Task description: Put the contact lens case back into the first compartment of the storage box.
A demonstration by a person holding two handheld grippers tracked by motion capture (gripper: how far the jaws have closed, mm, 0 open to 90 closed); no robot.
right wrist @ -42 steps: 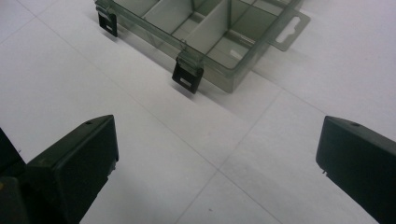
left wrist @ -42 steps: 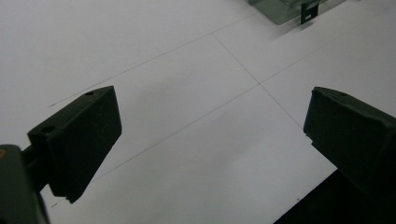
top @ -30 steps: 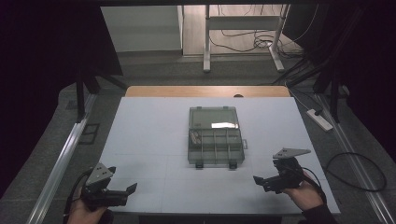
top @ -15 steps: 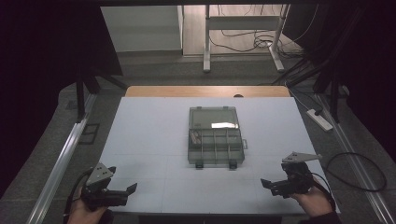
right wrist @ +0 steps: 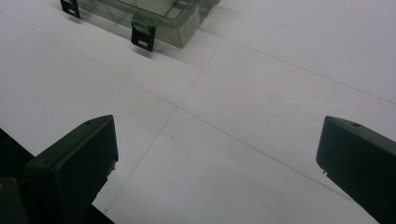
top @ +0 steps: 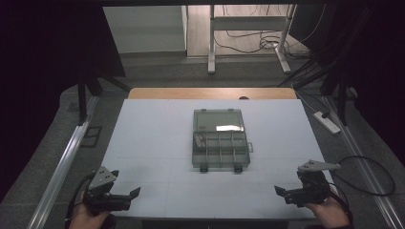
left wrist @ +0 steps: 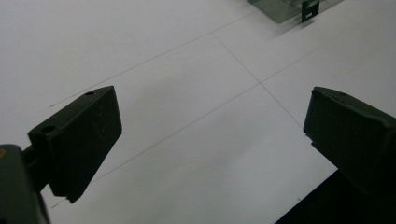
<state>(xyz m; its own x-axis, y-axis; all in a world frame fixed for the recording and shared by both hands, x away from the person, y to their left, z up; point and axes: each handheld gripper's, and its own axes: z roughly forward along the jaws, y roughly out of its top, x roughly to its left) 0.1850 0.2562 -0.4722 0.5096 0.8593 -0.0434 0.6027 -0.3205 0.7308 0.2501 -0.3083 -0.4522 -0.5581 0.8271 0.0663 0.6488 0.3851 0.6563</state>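
Clear plastic organiser box (top: 220, 138) mid-table, lid open | both hand-held grippers spread, well apart from it

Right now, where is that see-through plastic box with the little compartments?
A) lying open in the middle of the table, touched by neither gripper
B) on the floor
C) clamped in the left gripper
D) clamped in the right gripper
A: the box lies open mid-table, while the left gripper and right gripper sit open near the front edge.

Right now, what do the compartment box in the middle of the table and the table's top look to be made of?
The grey see-through compartment box looks like tinted clear plastic: dividers show through its walls, its open lid catches a glare, and dark clip latches sit on its front. The white table top looks like matte laminate or board, with thin seam lines and no glare.
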